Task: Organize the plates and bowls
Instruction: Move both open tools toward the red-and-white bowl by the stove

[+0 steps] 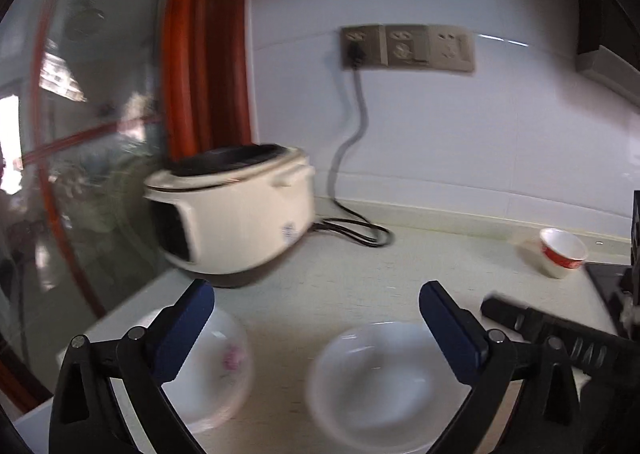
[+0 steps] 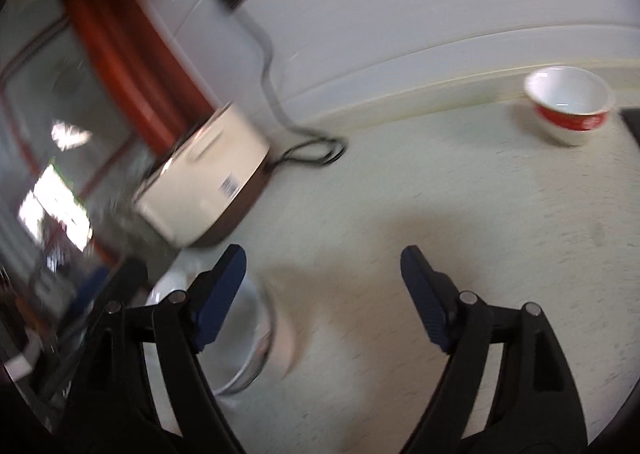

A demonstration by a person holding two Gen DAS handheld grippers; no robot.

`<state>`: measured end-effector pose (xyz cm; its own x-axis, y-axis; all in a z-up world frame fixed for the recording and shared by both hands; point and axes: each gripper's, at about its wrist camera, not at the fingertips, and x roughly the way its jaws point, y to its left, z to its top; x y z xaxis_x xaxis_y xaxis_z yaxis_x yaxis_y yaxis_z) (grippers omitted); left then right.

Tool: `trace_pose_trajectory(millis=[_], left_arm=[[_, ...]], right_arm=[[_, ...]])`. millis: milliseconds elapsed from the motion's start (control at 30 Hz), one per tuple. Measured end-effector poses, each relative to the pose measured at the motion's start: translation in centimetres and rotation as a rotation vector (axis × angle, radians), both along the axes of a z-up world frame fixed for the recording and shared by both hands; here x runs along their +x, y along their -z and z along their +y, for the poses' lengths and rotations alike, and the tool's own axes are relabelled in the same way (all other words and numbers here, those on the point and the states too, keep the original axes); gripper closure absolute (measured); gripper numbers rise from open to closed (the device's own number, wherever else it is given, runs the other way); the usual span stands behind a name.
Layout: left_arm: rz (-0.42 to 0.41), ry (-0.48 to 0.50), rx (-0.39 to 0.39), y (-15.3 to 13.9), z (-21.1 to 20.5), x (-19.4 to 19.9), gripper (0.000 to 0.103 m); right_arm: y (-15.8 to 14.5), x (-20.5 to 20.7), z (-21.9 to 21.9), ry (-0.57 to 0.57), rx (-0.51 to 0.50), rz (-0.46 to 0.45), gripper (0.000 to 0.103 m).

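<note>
In the left wrist view my left gripper [image 1: 316, 288] is open above the countertop, with nothing between its blue pads. Below its left finger sits a white bowl with a pink flower [image 1: 226, 364]. A plain white dish [image 1: 380, 378] lies beside it, under the right finger. A white bowl with a red band [image 1: 562, 252] stands far right near the wall. In the right wrist view my right gripper [image 2: 323, 254] is open and empty over bare counter. The plain white dish [image 2: 248, 338] lies by its left finger. The red-banded bowl [image 2: 568, 109] is far ahead at the right.
A cream rice cooker [image 1: 236, 213] stands at the back left, its black cord [image 1: 352, 232] running up to wall sockets [image 1: 408, 47]. A dark cooktop edge [image 1: 608, 282] is at the right. A glass door with a red frame [image 1: 192, 53] borders the counter's left end.
</note>
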<state>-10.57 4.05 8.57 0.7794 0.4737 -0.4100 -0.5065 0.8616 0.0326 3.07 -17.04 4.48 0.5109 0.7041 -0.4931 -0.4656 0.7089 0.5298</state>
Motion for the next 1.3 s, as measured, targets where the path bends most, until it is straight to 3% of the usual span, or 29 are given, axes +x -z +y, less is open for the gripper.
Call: trace_pose_trajectory(millis=[100,300,467,600,733,900,1100,1200,1300], left_arm=[[0.008,0.082,-0.083,0.2,-0.9,2.9,0.0],[0.073,0.174,-0.169,1.1,-4.9,9.4,0.0],[0.094,0.224,-0.269,1.8,-7.7,15.1,0.0],[0.132,0.31,-0.394,3.7,-9.9,20.4,0.0],[0.132,0.315,-0.484,6.2,-11.0,24.5,0.0],[0.087,0.334,-0.495,7.9,-11.7,26.9,0.0],[0.078,0.424,-0.372,7.8,-12.5,26.4,0.0],[0.045,0.411,-0.422,7.5,-11.1,26.2,0.0],[0.046,0.355,-0.42,7.5,-9.8,26.0,0.001]], right_arm=[[0.0,1.6,-1.7,0.071,0.02,0.023,0.016],[-1.1,4.9,-6.6,0.266,-0.087,0.029,0.016],[-0.3,6.9,-12.1,0.472,-0.059,0.071,0.016],[0.9,8.5,-15.9,0.563,0.018,0.13,0.016],[1.7,9.2,-17.9,0.601,0.093,0.168,0.016],[1.7,8.9,-17.4,0.589,0.107,0.147,0.016],[2.0,10.0,-15.7,0.56,0.069,0.144,0.016],[2.7,11.9,-14.3,0.557,0.026,0.154,0.016],[4.1,14.1,-13.1,0.531,0.03,0.216,0.016]])
